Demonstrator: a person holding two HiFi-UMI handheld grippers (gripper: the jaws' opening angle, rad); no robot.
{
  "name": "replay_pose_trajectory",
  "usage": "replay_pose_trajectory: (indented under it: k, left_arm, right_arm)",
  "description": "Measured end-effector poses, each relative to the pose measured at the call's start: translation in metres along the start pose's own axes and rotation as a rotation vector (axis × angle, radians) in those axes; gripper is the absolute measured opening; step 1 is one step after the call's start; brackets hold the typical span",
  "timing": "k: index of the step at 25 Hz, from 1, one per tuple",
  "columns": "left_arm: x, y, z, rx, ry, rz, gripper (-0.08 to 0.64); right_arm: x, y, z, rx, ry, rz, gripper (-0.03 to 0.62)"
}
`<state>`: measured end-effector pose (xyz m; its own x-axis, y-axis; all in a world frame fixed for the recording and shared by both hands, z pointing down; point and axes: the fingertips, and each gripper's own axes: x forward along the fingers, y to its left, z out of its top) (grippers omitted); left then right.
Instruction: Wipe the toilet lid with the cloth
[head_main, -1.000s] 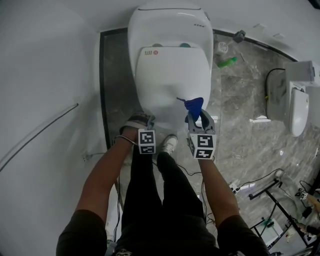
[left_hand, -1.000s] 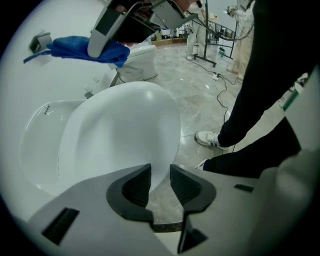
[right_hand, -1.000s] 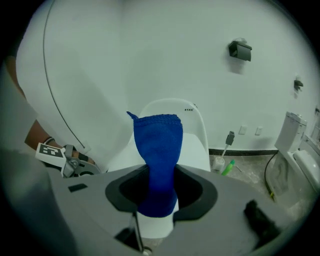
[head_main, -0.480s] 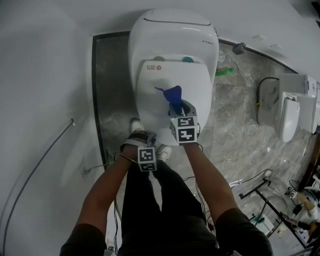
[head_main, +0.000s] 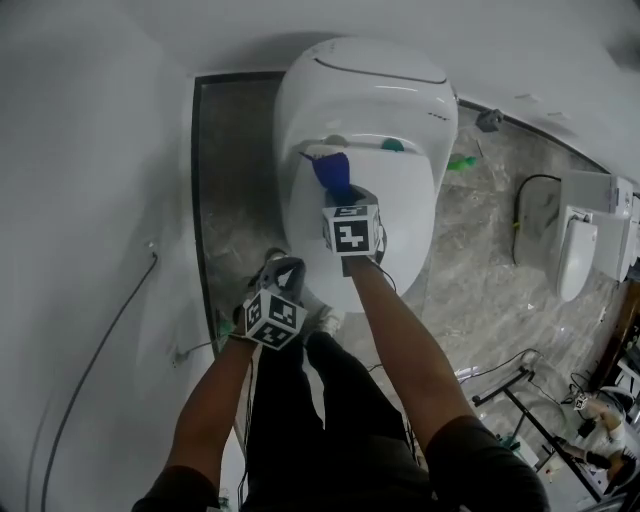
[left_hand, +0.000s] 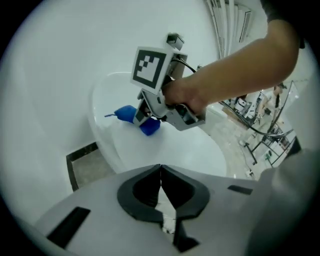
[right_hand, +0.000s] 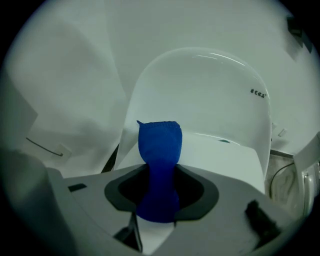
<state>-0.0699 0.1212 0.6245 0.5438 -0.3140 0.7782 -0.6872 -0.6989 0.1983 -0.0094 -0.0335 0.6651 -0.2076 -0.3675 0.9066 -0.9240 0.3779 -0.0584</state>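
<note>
Overhead, one blue cloth (head_main: 333, 172), one white toilet lid (head_main: 402, 218)

A bathroom, shown by the white toilet (head_main: 365, 100) and marbled floor (head_main: 480, 260).

white walls (head_main: 90, 150) curve round a grey marbled floor (head_main: 490, 270); a darker strip (head_main: 228, 170) edges the left, and a second white fixture (head_main: 585, 235), perhaps another toilet, stands right.
</note>
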Motion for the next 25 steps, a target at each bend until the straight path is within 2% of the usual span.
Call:
replay_pose_trajectory:
  k: [5,10,14,17,19,22,25]
  left_arm:
    - [0.0,0.028,0.012,0.123,0.008,0.052,0.013]
    - [0.001,0.043,0.01,0.043,-0.002,0.085,0.014]
    - [-0.004,0.051,0.006,-0.017,-0.006,0.104,0.014]
    - [-0.005,0.055,0.003,-0.018,0.006,0.115,0.014]
    - [-0.005,0.057,0.001,-0.023,0.012,0.122,0.014]
    - [-0.004,0.06,0.0,-0.038,0.011,0.13,0.014]
    - [-0.002,0.061,-0.002,-0.054,0.01,0.131,0.014]
  right_arm:
    - [0.013,-0.001,0.021,0.01,-0.009,-0.024,0.167]
    - [0.0,-0.002,0.023,-0.033,-0.071,-0.031,0.224]
    - [-0.016,-0.006,0.024,-0.092,-0.135,-0.049,0.224]
    - [-0.016,0.001,0.024,-0.133,-0.13,-0.009,0.222]
    - [-0.008,0.003,0.023,-0.15,-0.103,0.016,0.212]
    - [0.002,0.005,0.023,-0.147,-0.074,0.045,0.14]
    - [0.007,0.005,0.026,-0.153,-0.057,0.042,0.124]
